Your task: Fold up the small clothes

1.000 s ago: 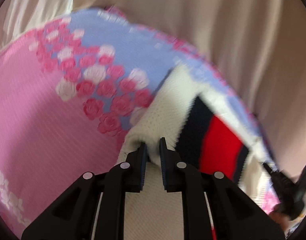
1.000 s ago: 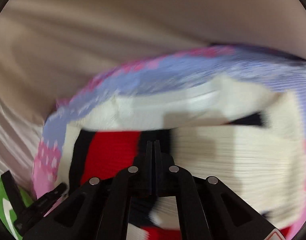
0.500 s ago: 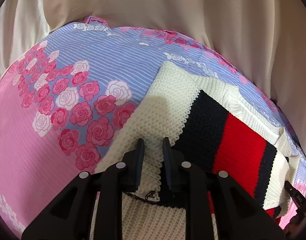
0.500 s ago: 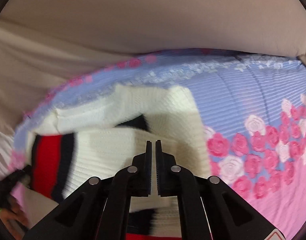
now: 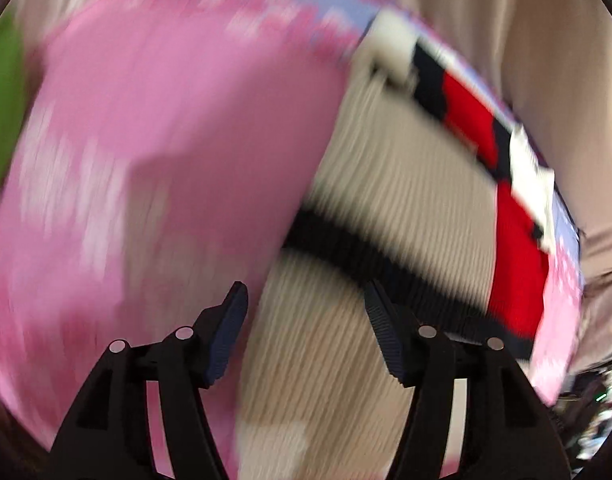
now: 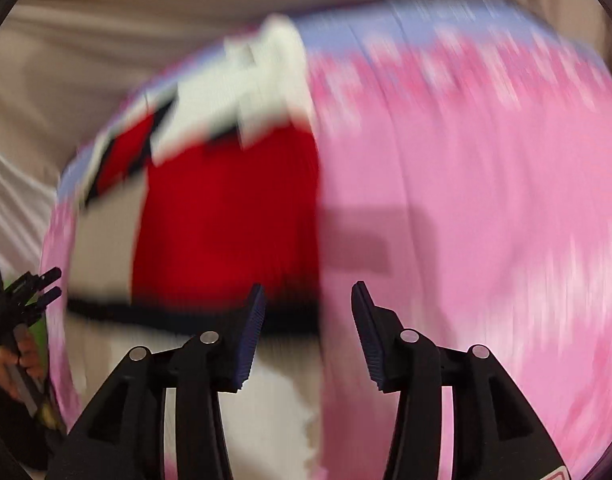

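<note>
Sweater (image 5: 406, 184), soft chunky knit (likely limp, light), lies folded on pink floral sheet (image 5: 165, 140); left tool (image 5: 306, 316) and right tool (image 6: 308, 316) opening, empty; grip hem at six o'clock.

We record one bed (image 5: 153, 128), covered by a pink sheet with blurred white and deeper pink flower patches; a lilac-blue band (image 6: 446, 20) runs along its far edge, seen in both wrist views. Beige cloth (image 6: 105, 72) hangs in folds beyond that far edge.

Lying directly on the sheet we list one knitted sweater (image 5: 406, 184), cream ribbed with a black stripe and a broad red band. In the left wrist view it lies toward the bed's right edge, reaching up to the far edge; in the right wrist view it sits at the left edge. Motion blur hides the finer detail of its folds.
</note>
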{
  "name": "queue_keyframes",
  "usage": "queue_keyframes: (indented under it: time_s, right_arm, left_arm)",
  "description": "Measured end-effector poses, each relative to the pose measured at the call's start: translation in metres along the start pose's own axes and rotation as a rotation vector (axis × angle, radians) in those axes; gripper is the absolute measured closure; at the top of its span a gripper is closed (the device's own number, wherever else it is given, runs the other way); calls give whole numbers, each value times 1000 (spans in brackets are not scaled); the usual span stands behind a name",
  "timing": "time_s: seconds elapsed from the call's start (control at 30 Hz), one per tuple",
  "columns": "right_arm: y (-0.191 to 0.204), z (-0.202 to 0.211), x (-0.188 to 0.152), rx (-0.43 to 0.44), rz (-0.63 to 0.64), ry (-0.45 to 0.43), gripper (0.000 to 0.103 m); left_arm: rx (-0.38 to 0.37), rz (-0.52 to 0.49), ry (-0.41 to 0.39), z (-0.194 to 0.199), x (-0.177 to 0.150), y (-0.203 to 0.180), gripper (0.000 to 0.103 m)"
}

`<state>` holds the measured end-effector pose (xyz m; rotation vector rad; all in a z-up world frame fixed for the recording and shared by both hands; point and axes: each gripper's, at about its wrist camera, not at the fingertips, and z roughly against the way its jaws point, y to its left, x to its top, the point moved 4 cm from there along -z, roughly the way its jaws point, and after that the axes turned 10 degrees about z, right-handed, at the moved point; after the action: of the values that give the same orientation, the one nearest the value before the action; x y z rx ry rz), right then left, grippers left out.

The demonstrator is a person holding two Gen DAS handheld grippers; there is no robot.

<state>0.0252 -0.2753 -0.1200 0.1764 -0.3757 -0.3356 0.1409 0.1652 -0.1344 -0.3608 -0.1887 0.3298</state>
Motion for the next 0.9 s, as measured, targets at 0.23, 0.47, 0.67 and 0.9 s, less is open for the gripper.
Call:
queue_keyframes:
  time_s: [0.23,0.47,0.67,0.9]
  right_arm:
    - [25,-5,-110,103,-20,102,49]
    - [58,-22,-85,164,16,20,45]
    - [54,-3,-56,206,-47,-64,96]
    - [26,68,-91,132,24,-66,97]
  left_arm:
    - [-89,84,43,10,-59,28,42]
    - [-118,69,35,3,-59,10,85]
    - [-148,96,7,38,-60,10,97]
    - [-153,-23,126,73,-121,24,97]
